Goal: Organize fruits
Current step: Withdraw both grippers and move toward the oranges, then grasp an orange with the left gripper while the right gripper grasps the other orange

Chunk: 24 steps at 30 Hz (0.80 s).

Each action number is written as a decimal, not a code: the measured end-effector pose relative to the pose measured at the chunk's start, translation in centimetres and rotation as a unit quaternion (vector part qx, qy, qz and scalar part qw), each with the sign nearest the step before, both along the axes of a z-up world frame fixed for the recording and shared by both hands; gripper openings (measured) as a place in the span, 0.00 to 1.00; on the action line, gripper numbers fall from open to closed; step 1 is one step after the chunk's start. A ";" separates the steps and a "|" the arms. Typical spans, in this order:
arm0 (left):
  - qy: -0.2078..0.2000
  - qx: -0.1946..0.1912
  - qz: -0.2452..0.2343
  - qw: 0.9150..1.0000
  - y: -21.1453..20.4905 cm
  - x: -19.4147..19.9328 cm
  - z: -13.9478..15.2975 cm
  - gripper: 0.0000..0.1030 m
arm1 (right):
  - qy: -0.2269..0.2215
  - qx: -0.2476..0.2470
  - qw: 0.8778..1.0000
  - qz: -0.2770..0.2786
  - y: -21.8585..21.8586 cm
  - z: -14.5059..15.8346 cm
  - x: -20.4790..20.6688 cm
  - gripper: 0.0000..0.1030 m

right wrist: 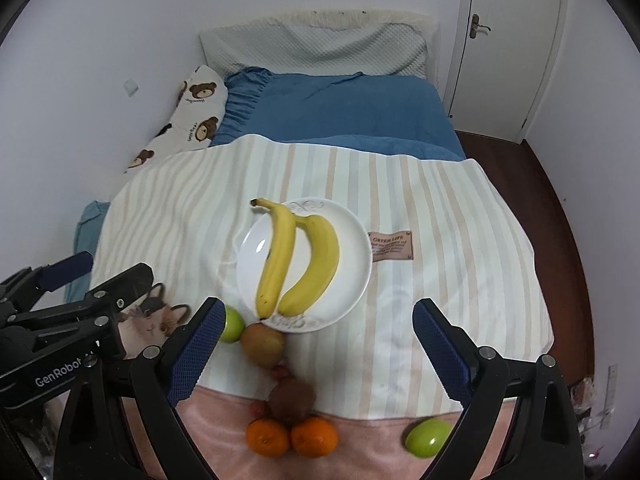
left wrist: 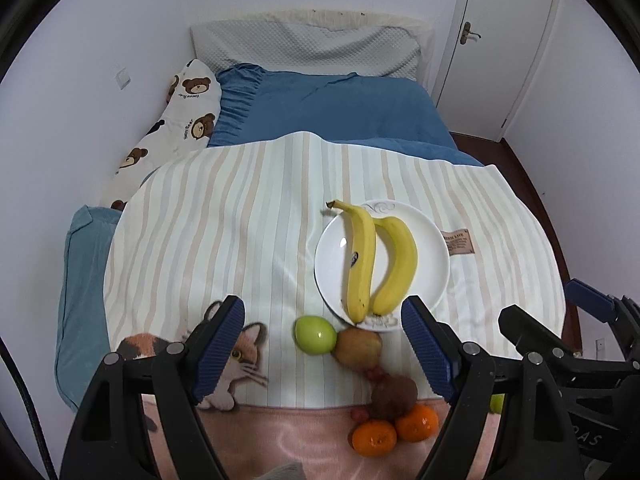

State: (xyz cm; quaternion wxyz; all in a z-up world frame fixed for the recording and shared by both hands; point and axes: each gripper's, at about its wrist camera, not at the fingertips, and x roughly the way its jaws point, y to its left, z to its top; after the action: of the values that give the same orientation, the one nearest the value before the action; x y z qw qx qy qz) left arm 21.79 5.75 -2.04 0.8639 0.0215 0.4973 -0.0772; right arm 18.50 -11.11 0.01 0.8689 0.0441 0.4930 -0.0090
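Observation:
A white plate [left wrist: 432, 264] [right wrist: 356, 248] on the striped blanket holds two bananas [left wrist: 376, 260] [right wrist: 300, 260]. In front of it lie a green apple [left wrist: 316, 335] [right wrist: 231, 325], a brownish pear-like fruit [left wrist: 358, 346] [right wrist: 262, 343], a brown kiwi [left wrist: 394, 396] [right wrist: 294, 400], small red fruits [left wrist: 374, 372] and two oranges [left wrist: 394, 430] [right wrist: 292, 436]. A second green apple [right wrist: 428, 437] lies at the right. My left gripper [left wrist: 324, 356] is open and empty above the fruits. My right gripper [right wrist: 316, 352] is open and empty.
The striped blanket [left wrist: 224, 216] with a cat print [left wrist: 236, 356] covers a bed with blue bedding [left wrist: 332, 108], a bear-print pillow [left wrist: 180, 120] and a white pillow [left wrist: 304, 48]. A white door [left wrist: 504, 40] stands at the right.

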 end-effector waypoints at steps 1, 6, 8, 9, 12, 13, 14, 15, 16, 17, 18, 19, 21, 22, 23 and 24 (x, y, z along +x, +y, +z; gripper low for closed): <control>-0.001 0.001 -0.001 1.000 0.2 -0.4 0.1 0.77 | -0.001 0.007 1.000 -0.001 0.1 0.1 -0.6 0.94; 0.018 0.009 -0.008 1.000 0.6 -1.9 -1.3 0.77 | 0.015 0.031 0.999 -0.012 0.2 -1.2 -2.9 0.94; 0.041 0.019 -0.015 0.999 0.8 -2.7 -3.3 0.77 | 0.035 0.050 0.998 -0.019 -0.3 -2.7 -3.7 0.94; 0.054 0.024 -0.017 0.998 0.9 -3.2 -4.4 0.77 | 0.049 0.062 0.997 -0.024 -0.7 -3.8 -4.2 0.94; 0.114 0.027 -0.028 0.993 1.1 -4.4 -8.8 0.77 | 0.097 0.098 0.989 -0.046 -2.1 -7.9 -5.7 0.92; 0.137 0.024 -0.034 0.990 0.9 -5.0 -10.5 0.77 | 0.114 0.110 0.986 -0.053 -2.5 -9.4 -6.2 0.88; 0.164 0.022 -0.045 0.985 0.6 -5.5 -12.5 0.77 | 0.128 0.119 0.983 -0.058 -2.8 -10.6 -6.6 0.85; 0.184 0.020 -0.054 0.981 0.2 -6.0 -13.9 0.77 | 0.147 0.134 0.978 -0.066 -3.2 -12.5 -7.3 0.81; 0.207 0.016 -0.064 0.976 -0.3 -6.4 -15.7 0.77 | 0.155 0.142 0.975 -0.070 -3.4 -13.4 -7.7 0.78; 0.227 0.015 -0.073 0.971 -0.9 -6.8 -17.3 0.77 | 0.169 0.154 0.971 -0.075 -3.7 -14.9 -8.3 0.77; 0.249 0.012 -0.083 0.965 -1.6 -7.2 -19.0 0.77 | 0.177 0.161 0.968 -0.078 -3.9 -15.7 -8.7 0.76; 0.268 0.009 -0.091 0.959 -2.4 -7.6 -20.5 0.77 | 0.184 0.166 0.965 -0.082 -4.1 -16.6 -9.2 0.75; 0.297 0.007 -0.104 0.949 -4.1 -8.1 -23.2 0.77 | 0.196 0.171 0.962 -0.085 -4.5 -17.9 -10.0 0.75; 0.309 0.007 -0.110 0.945 -5.0 -8.3 -24.4 0.77 | 0.199 0.170 0.961 -0.084 -4.7 -18.3 -10.3 0.75; 0.313 0.011 -0.112 0.943 -5.8 -8.4 -25.3 0.77 | 0.201 0.171 0.961 -0.082 -4.8 -18.6 -10.5 0.75; 0.314 0.016 -0.115 0.942 -6.7 -8.4 -26.2 0.77 | 0.203 0.170 0.961 -0.080 -5.1 -18.9 -10.7 0.75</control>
State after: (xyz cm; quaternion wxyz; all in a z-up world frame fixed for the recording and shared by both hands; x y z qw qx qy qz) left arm 13.35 -0.94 -28.27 0.6486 0.0669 0.7387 -0.1710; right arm 7.81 -16.16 -18.85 0.7266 0.2279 0.6481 -0.0032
